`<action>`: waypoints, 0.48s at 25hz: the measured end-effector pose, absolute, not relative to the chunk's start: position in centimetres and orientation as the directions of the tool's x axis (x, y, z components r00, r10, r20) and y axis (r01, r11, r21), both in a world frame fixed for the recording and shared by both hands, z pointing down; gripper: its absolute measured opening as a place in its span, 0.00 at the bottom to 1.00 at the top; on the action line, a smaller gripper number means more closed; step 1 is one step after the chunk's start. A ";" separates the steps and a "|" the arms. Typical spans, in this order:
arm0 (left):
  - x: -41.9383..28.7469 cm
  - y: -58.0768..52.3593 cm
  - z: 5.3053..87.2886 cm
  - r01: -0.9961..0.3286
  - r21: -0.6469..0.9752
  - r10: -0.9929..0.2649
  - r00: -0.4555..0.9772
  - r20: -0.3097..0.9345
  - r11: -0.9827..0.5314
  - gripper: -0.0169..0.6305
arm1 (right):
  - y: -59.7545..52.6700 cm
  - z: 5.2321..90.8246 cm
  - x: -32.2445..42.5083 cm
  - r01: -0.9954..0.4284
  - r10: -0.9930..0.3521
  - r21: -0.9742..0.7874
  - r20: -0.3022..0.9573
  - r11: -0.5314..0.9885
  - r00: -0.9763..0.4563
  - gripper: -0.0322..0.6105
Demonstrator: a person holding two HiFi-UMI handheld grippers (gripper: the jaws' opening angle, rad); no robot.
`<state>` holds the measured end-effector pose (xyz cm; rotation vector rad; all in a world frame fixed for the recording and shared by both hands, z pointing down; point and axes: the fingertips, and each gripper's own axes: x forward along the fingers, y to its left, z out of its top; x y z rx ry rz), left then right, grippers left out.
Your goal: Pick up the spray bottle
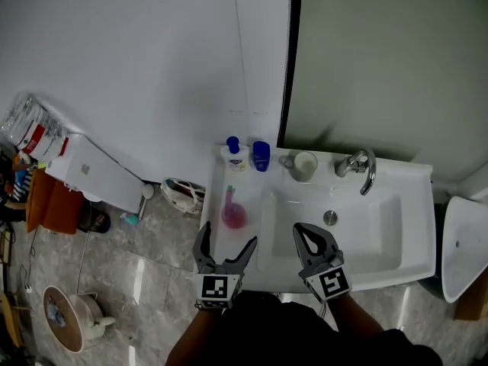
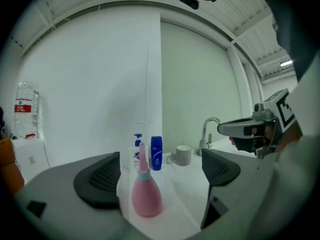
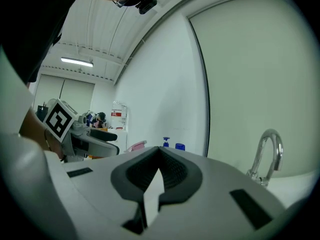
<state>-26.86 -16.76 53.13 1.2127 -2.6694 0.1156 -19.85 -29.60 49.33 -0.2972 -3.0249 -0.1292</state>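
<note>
I read the bottle (image 1: 233,213) upright, just ahead of the left hand-held gripper (image 1: 228,235), jaws apart, empty. The right hand-held gripper (image 1: 305,231), jaws together, lay farther away.

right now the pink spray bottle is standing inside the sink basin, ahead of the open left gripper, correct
Not inside the basin: the pink spray bottle stands on the sink's flat ledge to the left of the basin, as the head view shows. It is ahead of the open left gripper.
</note>
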 end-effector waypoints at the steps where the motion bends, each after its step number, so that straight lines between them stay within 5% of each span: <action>1: -27.3 -16.7 53.8 -0.747 0.024 -0.732 -0.644 0.225 0.665 0.79 | -29.5 49.8 -20.2 0.200 0.191 0.074 0.122 0.977 -0.974 0.05; 12: -31.3 -17.6 58.3 -0.735 0.015 -0.713 -0.652 0.258 0.678 0.65 | -28.8 52.8 -22.6 0.210 0.199 0.046 0.189 0.977 -0.962 0.05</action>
